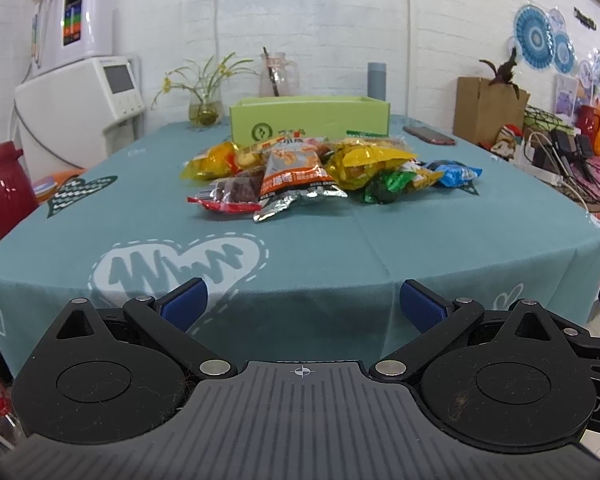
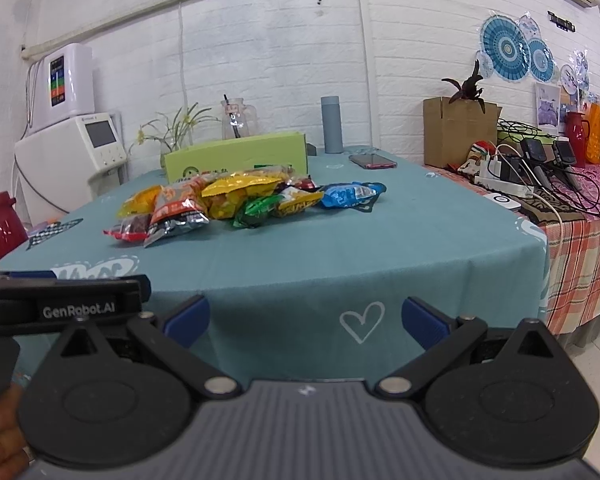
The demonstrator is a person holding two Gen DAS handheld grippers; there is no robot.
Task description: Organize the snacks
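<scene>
A heap of snack packets (image 1: pixel 312 168) (image 2: pixel 236 200) lies mid-table on the teal cloth (image 1: pixel 300 252): yellow, orange, red, green and a blue packet (image 1: pixel 456 173) (image 2: pixel 350 195) at the right end. Behind the heap stands an open light-green box (image 1: pixel 310 118) (image 2: pixel 236 156). My left gripper (image 1: pixel 303 308) is open and empty, well short of the table's near edge. My right gripper (image 2: pixel 305 318) is open too, empty, just as far back. The left gripper's body (image 2: pixel 60 304) shows at the left of the right wrist view.
A phone (image 1: pixel 430 135) (image 2: pixel 373 161), a grey flask (image 1: pixel 377 80) (image 2: pixel 332 124), a glass jug (image 1: pixel 274 74) and a flower vase (image 1: pixel 206 110) stand at the table's back. A cluttered side table (image 2: pixel 560 208) with cables lies right; a red thermos (image 1: pixel 2 184) and white appliances are on the left.
</scene>
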